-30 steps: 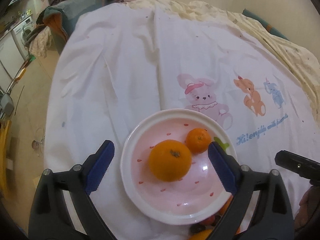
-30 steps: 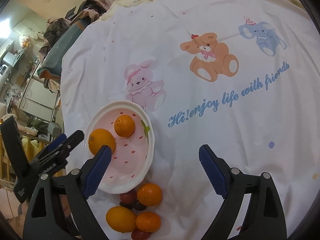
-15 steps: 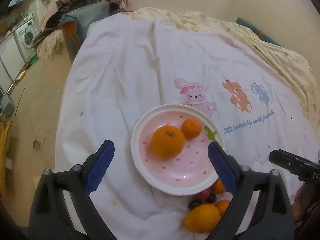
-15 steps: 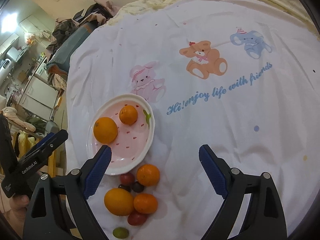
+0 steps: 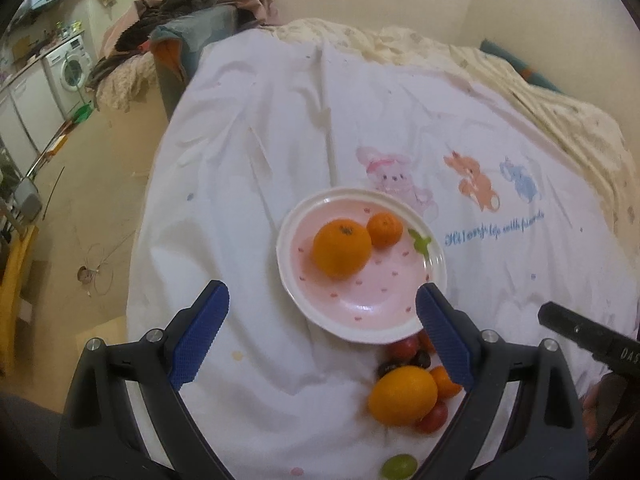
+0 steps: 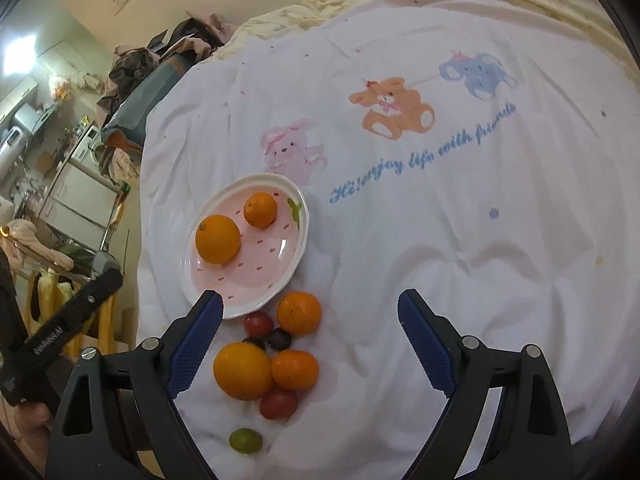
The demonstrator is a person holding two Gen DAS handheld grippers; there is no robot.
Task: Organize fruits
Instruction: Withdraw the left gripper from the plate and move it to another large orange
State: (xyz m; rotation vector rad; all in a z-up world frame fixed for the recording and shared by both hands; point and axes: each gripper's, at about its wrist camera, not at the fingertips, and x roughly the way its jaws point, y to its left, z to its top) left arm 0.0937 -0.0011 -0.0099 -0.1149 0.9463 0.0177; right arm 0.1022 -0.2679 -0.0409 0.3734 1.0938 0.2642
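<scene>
A pink plate [image 5: 360,320] [image 6: 240,276] lies on the white cartoon-print sheet and holds a big orange [image 5: 341,247] [image 6: 218,239] and a small mandarin [image 5: 384,230] [image 6: 260,210]. Just in front of the plate lies a loose pile: a large orange [image 6: 243,370] [image 5: 402,395], two mandarins [image 6: 299,313] [image 6: 295,369], red tomatoes [image 6: 279,403], dark grapes [image 6: 279,338] and a green grape [image 6: 245,440] [image 5: 398,465]. My left gripper [image 5: 322,328] is open and empty above the plate's near edge. My right gripper [image 6: 310,336] is open and empty over the pile.
The sheet [image 6: 440,220] covers a bed with a cream quilt [image 5: 540,92] at the back. The bed's left edge drops to the floor [image 5: 80,200]. A pile of clothes [image 5: 192,20] and a washing machine [image 5: 70,68] stand beyond.
Both grippers have pulled back and up from the plate, so the plate looks smaller and the loose fruit pile has come into view. Both stay open.
</scene>
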